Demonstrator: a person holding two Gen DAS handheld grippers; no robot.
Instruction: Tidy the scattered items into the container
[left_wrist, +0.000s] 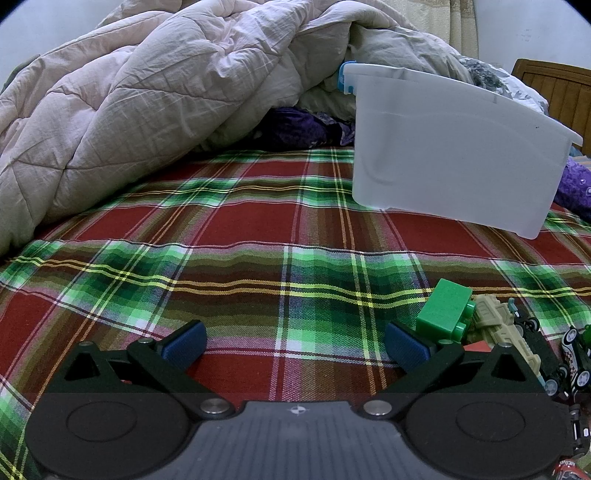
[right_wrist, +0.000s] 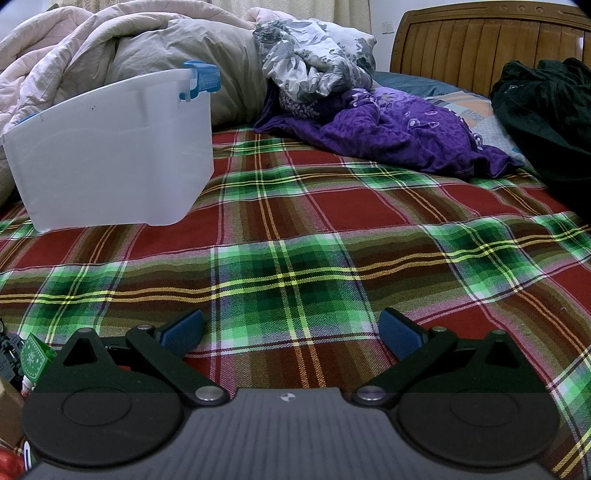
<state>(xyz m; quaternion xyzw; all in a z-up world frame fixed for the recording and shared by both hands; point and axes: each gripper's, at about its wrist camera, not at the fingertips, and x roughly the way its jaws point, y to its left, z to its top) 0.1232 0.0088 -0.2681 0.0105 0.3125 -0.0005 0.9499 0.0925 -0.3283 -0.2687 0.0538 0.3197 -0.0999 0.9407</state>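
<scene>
A translucent white plastic container (left_wrist: 454, 151) with blue clips stands on the plaid bedspread, far right in the left wrist view and far left in the right wrist view (right_wrist: 110, 151). My left gripper (left_wrist: 295, 343) is open and empty, low over the bedspread. Just right of it lie a green toy brick (left_wrist: 445, 312), a tan toy truck (left_wrist: 506, 332) and a small racing car (left_wrist: 574, 354). My right gripper (right_wrist: 291, 338) is open and empty over bare bedspread. A green patterned item (right_wrist: 33, 356) and dark toy parts show at its lower left edge.
A crumpled pink-beige quilt (left_wrist: 129, 99) is heaped behind and left of the container. A purple blanket (right_wrist: 399, 129), a grey floral cloth (right_wrist: 314, 62) and a dark garment (right_wrist: 546, 118) lie at the back right. A wooden headboard (right_wrist: 480, 40) stands behind them.
</scene>
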